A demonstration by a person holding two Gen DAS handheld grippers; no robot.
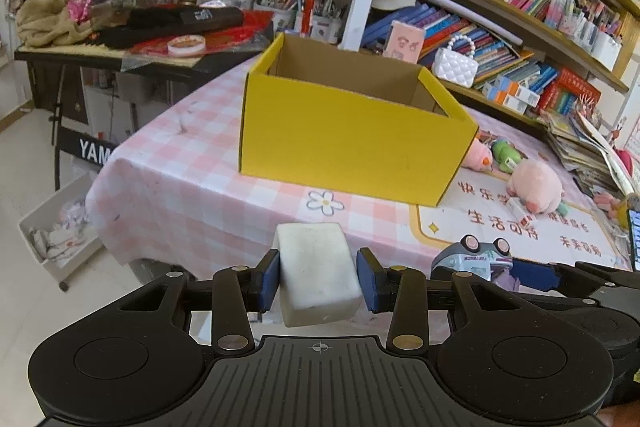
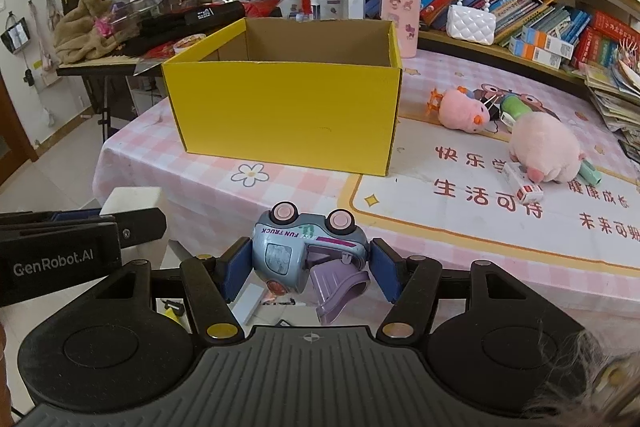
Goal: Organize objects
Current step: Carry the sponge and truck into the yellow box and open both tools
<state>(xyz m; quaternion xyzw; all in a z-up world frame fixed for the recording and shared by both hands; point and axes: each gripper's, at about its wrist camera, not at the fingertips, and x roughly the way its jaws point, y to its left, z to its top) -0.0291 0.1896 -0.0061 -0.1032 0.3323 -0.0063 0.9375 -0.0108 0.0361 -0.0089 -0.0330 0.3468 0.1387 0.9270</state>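
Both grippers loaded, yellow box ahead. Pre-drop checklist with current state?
1. Left gripper grip on white foam block: ok, both pads touch its sides.
2. Right gripper grip on toy truck: ok, held upside down, wheels up; purple scoop hangs loose.
3. Yellow box open on top: ok, no lid.
4. Space inside box: cannot tell, floor hidden behind the front wall.
5. Grippers over box opening: not ok, both short of its front wall, near the table edge.
6. Arms apart: ok, side by side, not touching.
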